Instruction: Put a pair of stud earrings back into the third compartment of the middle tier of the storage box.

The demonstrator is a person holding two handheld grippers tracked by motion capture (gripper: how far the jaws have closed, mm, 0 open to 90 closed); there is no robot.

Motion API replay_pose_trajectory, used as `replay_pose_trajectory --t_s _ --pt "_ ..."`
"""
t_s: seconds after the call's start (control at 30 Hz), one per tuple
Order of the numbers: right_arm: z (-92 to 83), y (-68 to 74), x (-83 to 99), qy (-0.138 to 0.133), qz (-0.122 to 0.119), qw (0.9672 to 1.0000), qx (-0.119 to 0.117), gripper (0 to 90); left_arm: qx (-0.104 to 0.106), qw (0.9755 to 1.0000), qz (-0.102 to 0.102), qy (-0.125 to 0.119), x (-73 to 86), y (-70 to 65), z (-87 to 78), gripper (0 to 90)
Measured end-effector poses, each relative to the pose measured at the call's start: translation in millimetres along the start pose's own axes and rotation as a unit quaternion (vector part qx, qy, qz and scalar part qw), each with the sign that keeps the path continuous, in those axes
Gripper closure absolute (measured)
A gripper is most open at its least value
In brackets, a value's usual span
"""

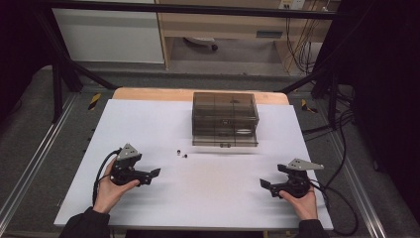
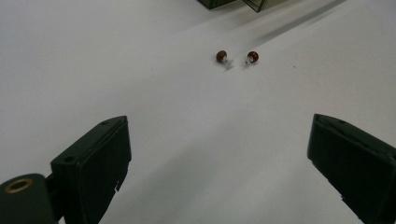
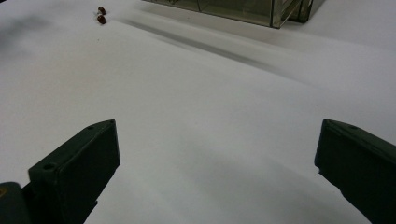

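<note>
Two small red-headed pins (image 2: 222, 57) (image 2: 252, 57) lie side by side on the white table (image 1: 198, 198), just in front of one smoky clear compartment box (image 1: 225, 119); the left gripper (image 1: 153, 174) faces them, jaws spread wide and empty; the right gripper (image 1: 265, 185), well apart, is likewise wide and empty.

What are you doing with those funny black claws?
A person holds a two-jaw gripper in each hand over a white table. The left gripper and the right gripper are both open and hold nothing. Two small red pins lie on the table ahead of the left gripper, apart from it. Behind them stands a see-through brown box with compartments.
</note>
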State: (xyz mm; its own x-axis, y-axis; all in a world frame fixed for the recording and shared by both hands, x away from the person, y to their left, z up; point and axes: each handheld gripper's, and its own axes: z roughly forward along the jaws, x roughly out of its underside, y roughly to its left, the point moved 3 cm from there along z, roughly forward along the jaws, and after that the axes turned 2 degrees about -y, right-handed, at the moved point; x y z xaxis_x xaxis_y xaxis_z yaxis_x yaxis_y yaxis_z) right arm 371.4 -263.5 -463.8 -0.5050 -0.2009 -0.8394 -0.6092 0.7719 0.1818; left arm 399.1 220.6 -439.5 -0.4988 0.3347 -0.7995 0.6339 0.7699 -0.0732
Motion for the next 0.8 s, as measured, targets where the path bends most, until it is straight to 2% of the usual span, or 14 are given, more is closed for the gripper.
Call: replay_pose_trajectory --t_s 0.33,0.5,0.8 --pt "-0.2 -0.1 0.0 0.0 -0.001 1.0 0.0 0.7 0.001 1.0 0.002 -0.004 -19.7 -4.8 11.4 7.1" --pt "-0.4 -0.1 -0.1 -0.001 -0.001 1.0 0.0 0.7 -0.006 1.0 0.004 0.003 -29.1 -7.4 23.8 7.8" --pt "-0.6 -0.1 -0.2 -0.002 -0.001 1.0 0.0 0.7 -0.021 0.9996 0.001 0.018 -36.6 -9.6 44.7 10.2"
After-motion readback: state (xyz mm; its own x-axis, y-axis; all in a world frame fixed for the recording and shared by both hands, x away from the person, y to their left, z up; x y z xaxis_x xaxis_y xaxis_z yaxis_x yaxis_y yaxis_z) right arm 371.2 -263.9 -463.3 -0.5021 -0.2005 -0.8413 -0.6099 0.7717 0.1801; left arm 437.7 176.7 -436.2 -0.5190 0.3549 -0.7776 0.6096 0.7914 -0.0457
